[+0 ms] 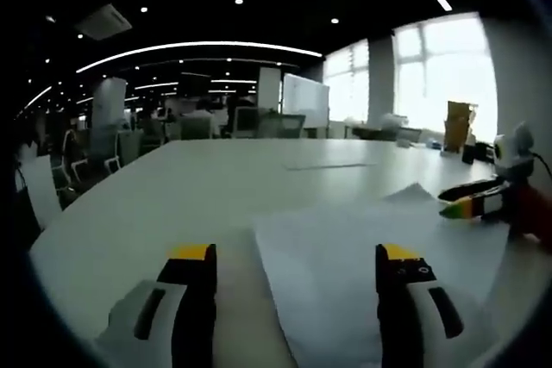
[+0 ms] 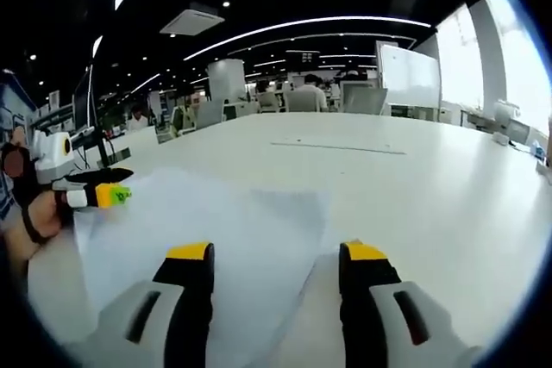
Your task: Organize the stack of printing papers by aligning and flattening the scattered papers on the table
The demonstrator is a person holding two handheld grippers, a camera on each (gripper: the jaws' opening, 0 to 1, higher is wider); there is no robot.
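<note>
White printing papers lie loosely overlapped on a large white table, one corner lifted at the far side. My left gripper stands open low over the table, its right jaw above the sheets and its left jaw over bare table. The right gripper comes in from the right at the papers' far edge. In the right gripper view the papers spread under my open right gripper, with nothing between its jaws. The left gripper, held by a person's hand, hovers at the papers' left edge.
The table stretches far ahead, with a thin flat strip lying on it. Its left edge drops toward office chairs. Seated people, a whiteboard and bright windows stand beyond. A brown box sits at the far right.
</note>
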